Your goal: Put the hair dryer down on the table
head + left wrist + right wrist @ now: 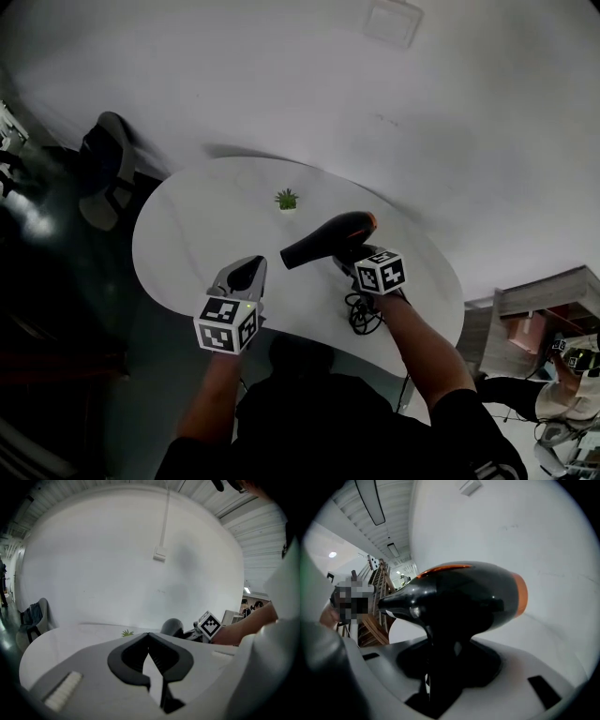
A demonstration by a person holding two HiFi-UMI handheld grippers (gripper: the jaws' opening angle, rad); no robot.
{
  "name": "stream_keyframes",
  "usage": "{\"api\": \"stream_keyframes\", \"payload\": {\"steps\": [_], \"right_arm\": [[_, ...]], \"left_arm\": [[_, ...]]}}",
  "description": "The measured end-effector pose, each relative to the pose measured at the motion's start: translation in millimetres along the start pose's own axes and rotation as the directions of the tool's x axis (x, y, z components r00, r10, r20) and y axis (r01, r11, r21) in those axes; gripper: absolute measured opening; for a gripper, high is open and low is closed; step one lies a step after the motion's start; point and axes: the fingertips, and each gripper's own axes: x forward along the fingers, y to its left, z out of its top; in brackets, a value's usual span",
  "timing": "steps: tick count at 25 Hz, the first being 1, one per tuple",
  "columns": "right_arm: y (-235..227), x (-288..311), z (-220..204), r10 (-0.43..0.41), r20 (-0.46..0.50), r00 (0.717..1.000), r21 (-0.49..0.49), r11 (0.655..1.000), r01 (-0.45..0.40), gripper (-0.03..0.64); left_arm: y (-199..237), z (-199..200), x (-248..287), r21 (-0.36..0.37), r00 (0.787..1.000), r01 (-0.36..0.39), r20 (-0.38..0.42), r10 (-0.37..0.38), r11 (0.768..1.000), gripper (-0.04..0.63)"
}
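A black hair dryer [326, 238] with an orange rear ring is held by its handle in my right gripper [353, 257], which is shut on it. It hangs over the white oval table [187, 234], nozzle pointing left. Its cord [364, 314] lies coiled on the tabletop near the front edge. In the right gripper view the hair dryer [464, 597] fills the frame, its handle clamped in my right gripper [440, 656]. My left gripper [251, 270] hovers over the table's near left part, shut and empty. In the left gripper view my left gripper [148, 637] has its jaws meeting, with the hair dryer [172, 626] beyond.
A small green potted plant [287, 199] stands mid-table, behind the dryer. A grey chair [108, 169] is at the table's far left. Wooden shelving [534, 319] and a seated person [562, 394] are off to the right. A white wall rises behind the table.
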Motion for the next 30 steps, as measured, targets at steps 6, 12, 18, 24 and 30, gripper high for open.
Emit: {"api": "stream_keyframes", "payload": {"steps": [6, 12, 18, 24, 30], "right_arm": [[-14.4, 26.4, -19.7, -0.016, -0.125, 0.992, 0.022, 1.000, 0.019, 0.161], [-24.0, 45.9, -35.3, -0.043, -0.231, 0.972, 0.025, 0.998, 0.050, 0.161], [-35.5, 58.7, -48.7, -0.068, -0.302, 0.951, 0.008, 0.997, 0.074, 0.161], [-50.2, 64.3, -63.2, -0.102, -0.353, 0.930, 0.031, 0.992, 0.120, 0.161], [-54.8, 68.0, -66.2, -0.093, -0.350, 0.932, 0.069, 0.990, 0.125, 0.164]], "left_arm": [[7.7, -10.8, -4.1, -0.022, 0.999, -0.033, -0.021, 0.032, 0.999, 0.011], [12.6, -10.6, -8.7, -0.032, 0.998, -0.060, -0.019, 0.059, 0.998, 0.012], [17.3, -11.9, -13.7, -0.035, 0.996, -0.080, -0.030, 0.078, 0.996, 0.012], [20.5, -15.5, -16.0, -0.045, 0.995, -0.093, -0.039, 0.091, 0.995, 0.012], [21.5, -18.8, -14.8, -0.045, 0.994, -0.099, -0.059, 0.097, 0.994, 0.012]]}}
